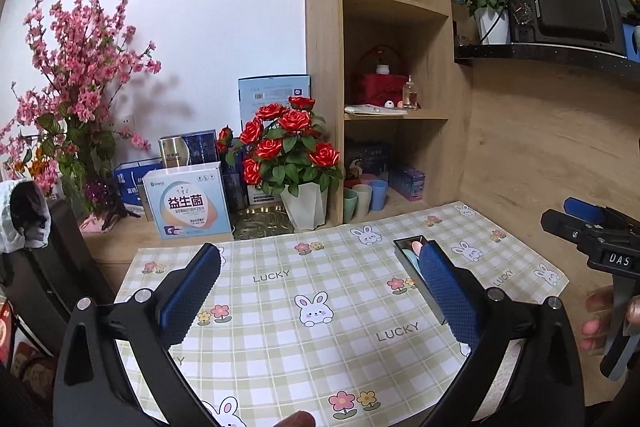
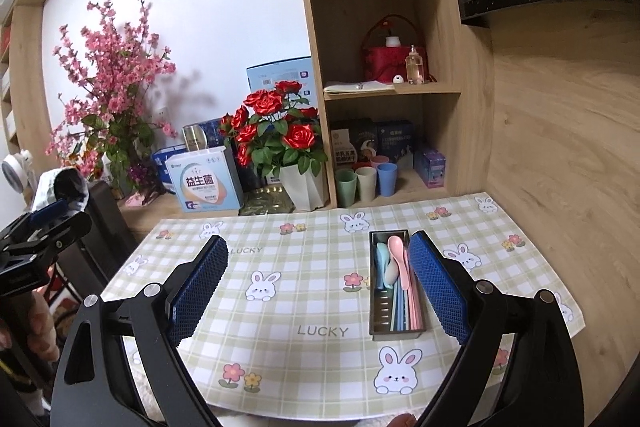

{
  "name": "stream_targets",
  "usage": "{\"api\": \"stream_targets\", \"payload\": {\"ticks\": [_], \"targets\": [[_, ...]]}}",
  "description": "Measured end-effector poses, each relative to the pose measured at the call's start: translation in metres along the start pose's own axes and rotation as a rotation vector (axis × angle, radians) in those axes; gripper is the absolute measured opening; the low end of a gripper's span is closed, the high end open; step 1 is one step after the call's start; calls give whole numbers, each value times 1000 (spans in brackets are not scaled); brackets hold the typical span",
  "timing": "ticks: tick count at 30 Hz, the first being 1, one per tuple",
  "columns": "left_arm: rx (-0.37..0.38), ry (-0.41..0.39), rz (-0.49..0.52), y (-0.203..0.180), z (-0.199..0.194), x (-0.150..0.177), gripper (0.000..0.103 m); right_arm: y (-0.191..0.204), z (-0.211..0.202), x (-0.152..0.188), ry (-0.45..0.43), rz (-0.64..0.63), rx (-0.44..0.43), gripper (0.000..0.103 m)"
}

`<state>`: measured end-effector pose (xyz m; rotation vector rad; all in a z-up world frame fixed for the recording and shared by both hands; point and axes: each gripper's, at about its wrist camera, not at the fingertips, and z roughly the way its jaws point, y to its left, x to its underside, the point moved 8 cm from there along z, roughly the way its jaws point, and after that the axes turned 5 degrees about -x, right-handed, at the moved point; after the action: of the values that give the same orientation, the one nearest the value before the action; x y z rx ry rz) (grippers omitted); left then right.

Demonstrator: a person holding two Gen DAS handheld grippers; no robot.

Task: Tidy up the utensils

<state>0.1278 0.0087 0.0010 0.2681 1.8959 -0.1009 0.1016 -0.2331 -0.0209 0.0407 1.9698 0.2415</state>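
A dark metal utensil box (image 2: 379,323) lies on the checked bunny mat (image 2: 288,307), right of centre. Inside it rest a pink spoon (image 2: 398,251), a pale blue spoon (image 2: 383,259) and several pastel handles side by side. My right gripper (image 2: 320,263) hovers above the mat, open, nothing between its blue pads; its right pad (image 2: 438,287) stands just right of the box. My left gripper (image 1: 320,273) is open and empty too. In the left wrist view the utensil box (image 1: 410,247) peeks out behind the right pad (image 1: 448,291). The right gripper (image 1: 592,227) shows at that view's right edge.
Along the back stand a white pot of red roses (image 2: 280,143), a probiotic box (image 2: 206,187), pink blossom branches (image 2: 112,87) and pastel cups (image 2: 366,181) in the wooden shelf unit (image 2: 376,27). A wooden wall (image 2: 560,147) bounds the right. A hand (image 1: 600,323) holds the right gripper's handle.
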Motion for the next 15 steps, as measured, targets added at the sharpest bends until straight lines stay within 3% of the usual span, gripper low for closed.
{"api": "stream_targets", "payload": {"ticks": [15], "targets": [[-2,-28,1,-2,-11,-7,97,4,-23,-13,-63,-18,7,89]]}}
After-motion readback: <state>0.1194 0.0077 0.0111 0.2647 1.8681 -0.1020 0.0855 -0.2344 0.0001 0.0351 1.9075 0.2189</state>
